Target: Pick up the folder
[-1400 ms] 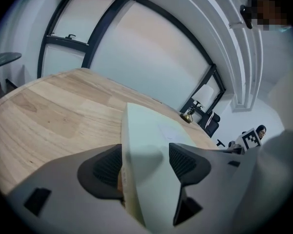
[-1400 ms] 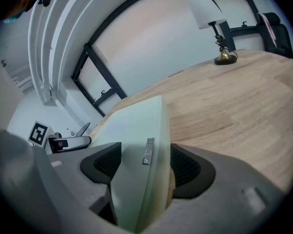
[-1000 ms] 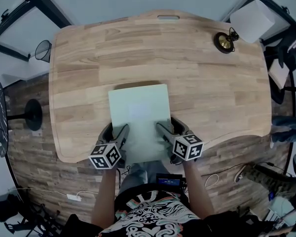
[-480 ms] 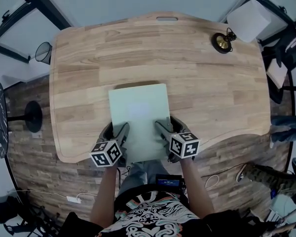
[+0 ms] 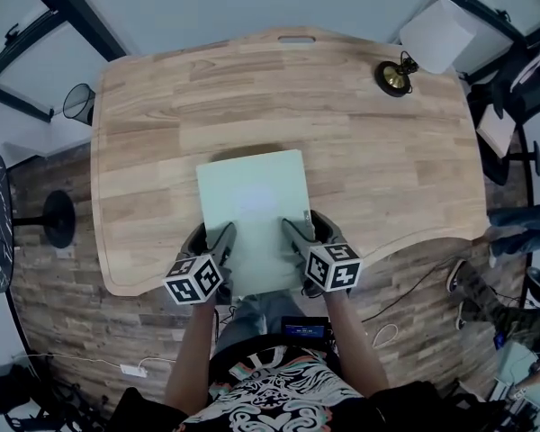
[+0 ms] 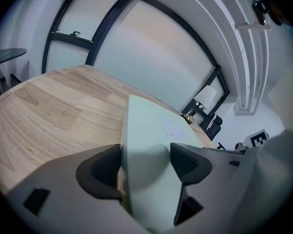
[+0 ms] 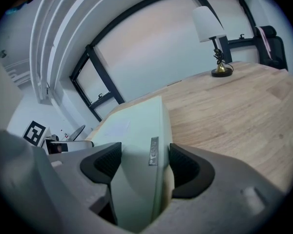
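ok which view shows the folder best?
Head view: nearly the whole folder shows from above, against the table. The left gripper view and right gripper view each catch only a foreshortened strip between the jaws.

folder: matt, smooth, looks plastic | desk: smooth wood, matt fin. | lamp base: glossy metal
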`<state>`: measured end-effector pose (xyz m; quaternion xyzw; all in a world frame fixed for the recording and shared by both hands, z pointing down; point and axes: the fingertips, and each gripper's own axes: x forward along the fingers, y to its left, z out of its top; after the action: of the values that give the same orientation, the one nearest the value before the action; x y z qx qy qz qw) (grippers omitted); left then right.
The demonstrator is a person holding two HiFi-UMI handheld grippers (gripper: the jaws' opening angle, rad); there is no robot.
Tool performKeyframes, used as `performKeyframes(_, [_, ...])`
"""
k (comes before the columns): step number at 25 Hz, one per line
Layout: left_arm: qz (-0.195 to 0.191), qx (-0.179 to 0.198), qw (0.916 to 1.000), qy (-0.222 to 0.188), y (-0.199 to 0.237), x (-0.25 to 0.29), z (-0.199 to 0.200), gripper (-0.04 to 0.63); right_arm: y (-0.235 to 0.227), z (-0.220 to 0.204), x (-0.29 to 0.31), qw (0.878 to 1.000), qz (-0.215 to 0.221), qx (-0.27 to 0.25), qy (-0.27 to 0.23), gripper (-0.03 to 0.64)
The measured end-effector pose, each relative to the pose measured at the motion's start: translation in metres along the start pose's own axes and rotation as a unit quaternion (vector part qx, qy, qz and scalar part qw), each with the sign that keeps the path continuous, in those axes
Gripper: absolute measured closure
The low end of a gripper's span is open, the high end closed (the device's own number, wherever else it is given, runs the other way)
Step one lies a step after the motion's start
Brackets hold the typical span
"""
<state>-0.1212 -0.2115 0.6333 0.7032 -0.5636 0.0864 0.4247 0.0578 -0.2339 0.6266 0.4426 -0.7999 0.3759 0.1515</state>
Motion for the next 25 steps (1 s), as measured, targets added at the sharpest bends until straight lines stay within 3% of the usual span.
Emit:
performKeyframes(9, [-0.002, 0.053, 0.9982, -0.030, -0.022, -0.019, 0.035, 0.295, 0.015, 0.024, -0.021, 0.999, -0.010, 0.009, -0.046, 0.321])
performKeyframes(20, [-0.026, 0.089, 0.9935, -0.067, -0.050, -0.054, 0.073, 0.294, 0.042, 0.054, -0.057, 0.994, -0.020, 0.000, -0.108, 0.321])
performKeyframes(25, [-0.034, 0.088, 0.9919, -0.085, -0.054, -0.072, 0.083, 0.293, 0.060, 0.066, -0.070, 0.992, -0.017, -0.016, -0.122, 0.321])
